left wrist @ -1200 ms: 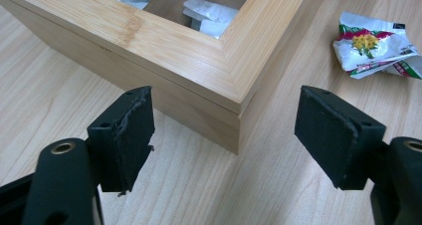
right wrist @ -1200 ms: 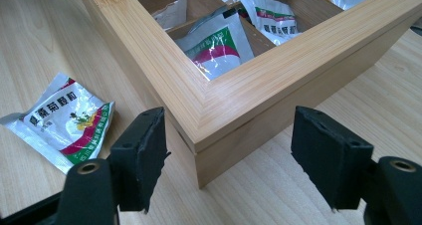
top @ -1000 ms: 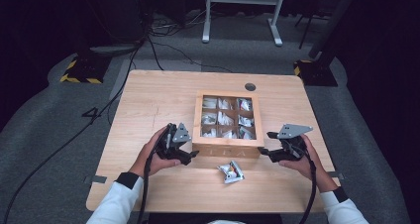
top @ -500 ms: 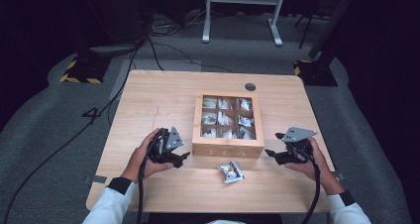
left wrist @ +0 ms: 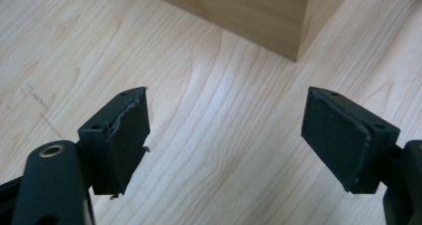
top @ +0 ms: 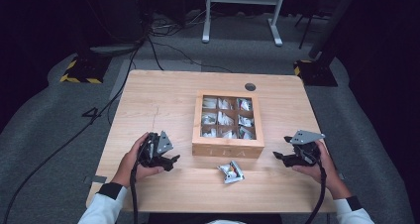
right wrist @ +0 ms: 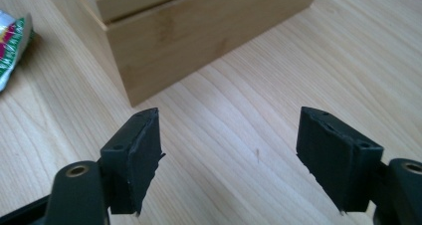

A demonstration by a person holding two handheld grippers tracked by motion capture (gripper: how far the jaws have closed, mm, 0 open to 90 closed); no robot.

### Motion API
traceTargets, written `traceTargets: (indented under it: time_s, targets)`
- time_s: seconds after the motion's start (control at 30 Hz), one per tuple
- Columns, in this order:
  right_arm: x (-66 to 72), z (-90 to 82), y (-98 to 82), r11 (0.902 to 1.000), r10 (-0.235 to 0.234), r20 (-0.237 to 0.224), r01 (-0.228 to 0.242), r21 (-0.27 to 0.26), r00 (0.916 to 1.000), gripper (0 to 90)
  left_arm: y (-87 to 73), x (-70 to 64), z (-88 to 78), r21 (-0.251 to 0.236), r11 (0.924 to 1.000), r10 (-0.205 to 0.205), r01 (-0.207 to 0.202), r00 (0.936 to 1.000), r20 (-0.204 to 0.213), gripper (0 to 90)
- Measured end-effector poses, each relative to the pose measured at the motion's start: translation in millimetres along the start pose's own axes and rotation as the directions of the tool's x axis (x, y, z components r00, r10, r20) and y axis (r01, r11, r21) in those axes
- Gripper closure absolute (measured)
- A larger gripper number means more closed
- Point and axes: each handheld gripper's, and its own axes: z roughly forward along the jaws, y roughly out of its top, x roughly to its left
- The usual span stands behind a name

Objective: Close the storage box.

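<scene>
A square wooden box (top: 227, 149) with nine compartments of small packets sits mid-table. One loose silvery packet (top: 232, 172) lies just in front of it. My left gripper (top: 171, 161) rests low on the table left of the box, open, nothing between its jaws. In the left gripper view, the left gripper (left wrist: 224, 135) faces a bottom corner of the box (left wrist: 259, 16). My right gripper (top: 280, 157) is right of the box, open and empty. Seen in the right gripper view, the right gripper (right wrist: 229, 150) points at the box (right wrist: 199, 31), with the packet (right wrist: 12, 41) at far left.
The light wooden table (top: 163, 100) has a round cable hole (top: 250, 86) behind the box. Cables (top: 64, 144) run over the grey floor to the left. A white stand (top: 242, 11) is beyond the far edge.
Both grippers have drawn back a little toward the near edge and outward from the box. Both stay open. The box and the loose packet have not moved.
</scene>
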Motion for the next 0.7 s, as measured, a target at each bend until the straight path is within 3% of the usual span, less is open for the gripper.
traceTargets:
  time_s: [0.6, 0.7]
  targets:
    - [-12.1, -5.6, -52.7, 0.992, 0.123, 0.031, -0.124, 0.024, 0.9919, 26.1, -44.3, -0.1, -3.0, 0.043, 0.998, -0.045, 0.046, 0.9989, -0.007, 18.9]
    - [-12.7, -7.6, -61.0, 0.9888, 0.147, 0.032, -0.148, 0.02, 0.9886, 26.1, -51.3, -0.8, -1.9, 0.04, 0.9964, -0.075, 0.074, 0.9972, 0.004, 18.2]
